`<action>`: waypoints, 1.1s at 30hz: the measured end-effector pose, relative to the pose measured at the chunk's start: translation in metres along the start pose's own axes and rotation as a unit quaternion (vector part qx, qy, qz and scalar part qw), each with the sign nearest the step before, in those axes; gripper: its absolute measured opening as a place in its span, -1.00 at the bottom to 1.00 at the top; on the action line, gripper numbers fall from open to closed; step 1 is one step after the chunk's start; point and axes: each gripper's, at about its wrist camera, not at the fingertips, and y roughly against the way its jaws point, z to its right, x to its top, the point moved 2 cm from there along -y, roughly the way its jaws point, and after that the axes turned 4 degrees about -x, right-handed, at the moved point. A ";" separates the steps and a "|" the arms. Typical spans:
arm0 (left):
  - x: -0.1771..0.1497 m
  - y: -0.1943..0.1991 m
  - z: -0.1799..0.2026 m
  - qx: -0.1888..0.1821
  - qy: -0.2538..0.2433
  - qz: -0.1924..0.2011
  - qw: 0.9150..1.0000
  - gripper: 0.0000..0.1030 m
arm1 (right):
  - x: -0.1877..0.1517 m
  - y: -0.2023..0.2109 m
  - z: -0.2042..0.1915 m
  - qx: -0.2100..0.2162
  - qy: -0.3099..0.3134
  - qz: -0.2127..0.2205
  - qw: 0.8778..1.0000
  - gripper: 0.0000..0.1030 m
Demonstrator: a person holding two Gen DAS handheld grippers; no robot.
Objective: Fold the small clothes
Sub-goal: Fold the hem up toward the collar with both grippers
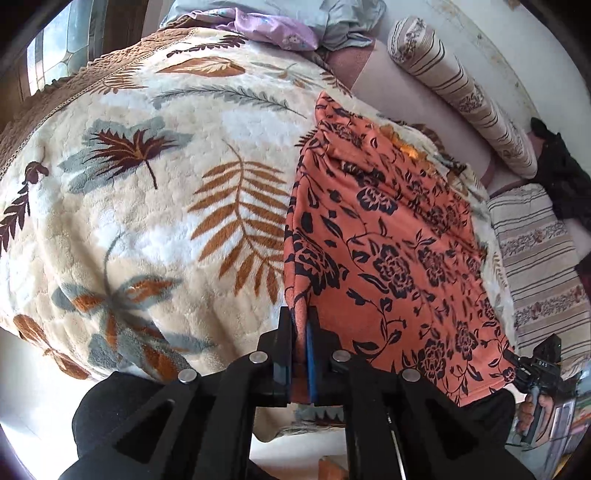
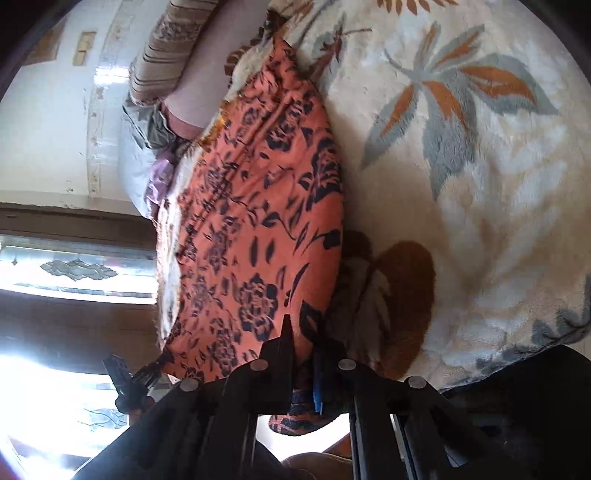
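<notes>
An orange garment with a dark floral print point(image 1: 388, 240) lies stretched over a cream leaf-patterned blanket point(image 1: 147, 184) on a bed. My left gripper point(image 1: 301, 325) is shut on the garment's near left corner. My right gripper point(image 2: 301, 343) is shut on the garment's other near corner point(image 2: 258, 221), and it shows in the left wrist view point(image 1: 532, 369) at the far right edge of the cloth. The left gripper shows in the right wrist view point(image 2: 125, 373) at the cloth's left end. The near edge is held taut between the two.
Striped bolster pillows point(image 1: 461, 92) and a striped cover point(image 1: 539, 258) lie along the wall side. A purple cloth point(image 1: 273, 29) and grey bedding point(image 1: 343, 26) sit at the bed's head. A dark garment point(image 1: 561, 177) lies at the far right. A window point(image 2: 74, 269) is beyond the bed.
</notes>
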 end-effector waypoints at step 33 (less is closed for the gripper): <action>0.284 -0.214 0.034 0.135 -0.052 -0.021 0.989 0.41 | 0.286 -0.110 -0.045 -0.058 -0.031 0.116 0.991 0.75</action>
